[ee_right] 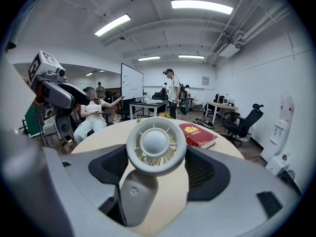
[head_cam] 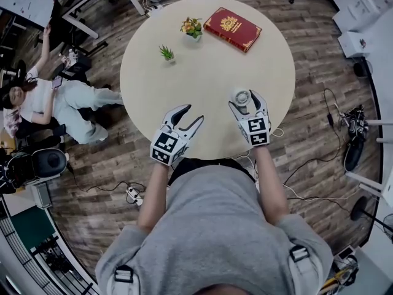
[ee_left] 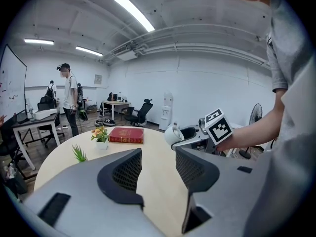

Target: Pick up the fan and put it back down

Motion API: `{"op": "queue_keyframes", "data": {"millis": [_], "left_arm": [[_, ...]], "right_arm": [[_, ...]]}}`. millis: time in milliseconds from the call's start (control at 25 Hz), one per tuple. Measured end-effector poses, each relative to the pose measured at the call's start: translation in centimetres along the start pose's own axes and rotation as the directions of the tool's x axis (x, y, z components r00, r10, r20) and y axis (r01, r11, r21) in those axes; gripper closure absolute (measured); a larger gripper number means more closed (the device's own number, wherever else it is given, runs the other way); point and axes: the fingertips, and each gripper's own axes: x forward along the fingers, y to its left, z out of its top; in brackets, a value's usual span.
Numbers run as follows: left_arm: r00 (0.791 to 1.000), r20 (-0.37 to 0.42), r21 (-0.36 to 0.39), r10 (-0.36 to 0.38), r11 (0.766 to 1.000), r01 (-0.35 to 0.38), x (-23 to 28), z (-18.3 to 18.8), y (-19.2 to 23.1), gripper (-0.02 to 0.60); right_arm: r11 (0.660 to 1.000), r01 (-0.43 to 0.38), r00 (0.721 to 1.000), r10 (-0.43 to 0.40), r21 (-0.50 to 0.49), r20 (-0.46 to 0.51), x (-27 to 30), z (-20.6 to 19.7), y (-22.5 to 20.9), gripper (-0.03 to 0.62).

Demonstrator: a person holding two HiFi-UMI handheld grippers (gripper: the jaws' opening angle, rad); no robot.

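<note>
The right claw [head_cam: 245, 100] is closed on the white fan [ee_right: 155, 143] above the surface [head_cam: 209, 66] — the left claw [head_cam: 193, 114] stands open, empty.

The round table [head_cam: 202, 78] is pale beige. At its far edge lies a red hardback book [head_cam: 232, 29] with gold ornament; at its near edge, a small white plastic fan [head_cam: 240, 96]. The grey left gripper [head_cam: 192, 114] and grey right gripper [head_cam: 244, 99] carry black pads [ee_left: 127, 172] and black-and-white marker cubes [head_cam: 164, 146].
</note>
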Motion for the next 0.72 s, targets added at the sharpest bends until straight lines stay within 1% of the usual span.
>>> {"op": "queue_keyframes", "data": {"millis": [400, 720], "left_arm": [[0.999, -0.035, -0.022, -0.004, 1.000, 0.004, 0.2, -1.8, 1.6, 0.351], [0.998, -0.064, -0.025, -0.017, 1.000, 0.015, 0.4, -2.6, 3.1, 0.351]], "right_arm": [[1.000, -0.018, 0.999, 0.019, 0.016, -0.047, 1.9, -2.1, 0.6, 0.229], [0.999, -0.036, 0.996, 0.039, 0.037, -0.077, 3.6, -3.1, 1.7, 0.229]]}}
